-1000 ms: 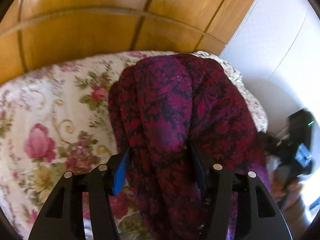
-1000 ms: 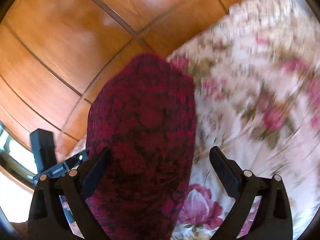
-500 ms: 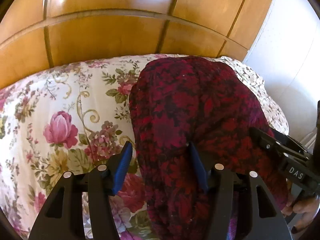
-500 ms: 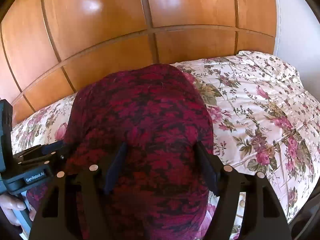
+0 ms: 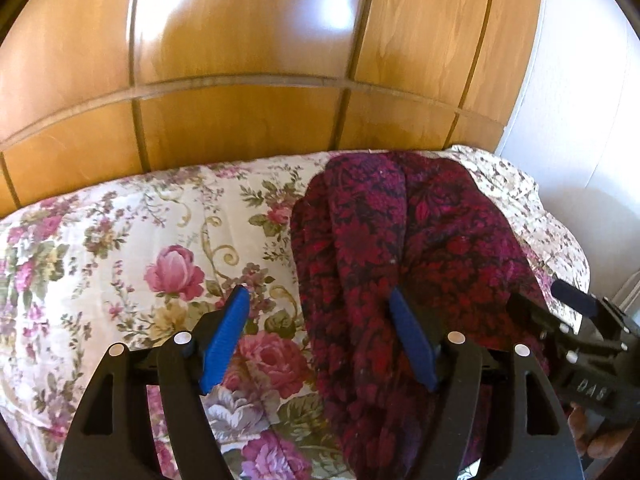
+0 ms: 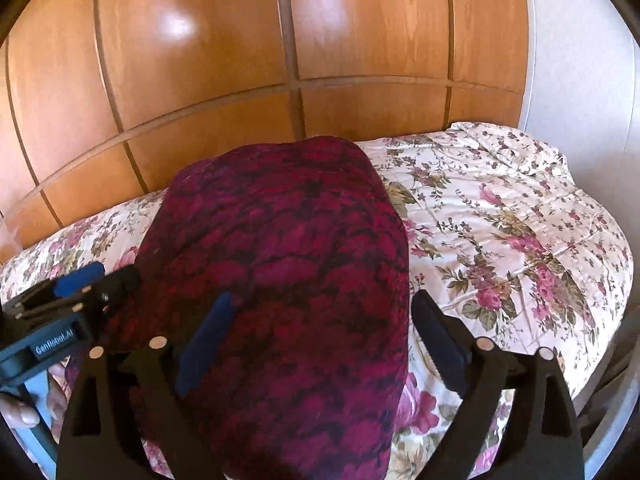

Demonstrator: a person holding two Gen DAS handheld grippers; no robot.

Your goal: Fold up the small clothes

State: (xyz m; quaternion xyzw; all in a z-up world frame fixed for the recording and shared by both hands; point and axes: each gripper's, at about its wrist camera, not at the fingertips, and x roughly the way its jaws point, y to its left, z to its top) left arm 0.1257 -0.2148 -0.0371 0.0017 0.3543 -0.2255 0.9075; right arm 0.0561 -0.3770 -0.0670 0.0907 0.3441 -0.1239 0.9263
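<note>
A dark red and magenta patterned garment (image 5: 400, 248) lies in a rounded heap on the floral bedspread (image 5: 120, 264). My left gripper (image 5: 318, 293) hovers over its left edge with the jaws opening. The left blue pad is over bare bedspread and the right pad rests against the fabric, so nothing is pinched. My right gripper (image 6: 320, 298) straddles the garment (image 6: 280, 240), jaws opening wide, and its pads do not squeeze the cloth. Each gripper shows in the other's view, the right gripper (image 5: 544, 298) at the garment's right side and the left gripper (image 6: 114, 274) at its left.
Glossy wooden panels (image 6: 320, 40) rise directly behind the bed. A white wall (image 6: 580, 60) stands at the right, where the bedspread's edge (image 6: 616, 264) drops off. Fingers of the person's hand (image 5: 592, 432) grip the right handle.
Both grippers have drawn back and risen a little from the garment. The left jaws have widened off the fold they pinched. The right jaws narrowed on the cloth, then spread again.
</note>
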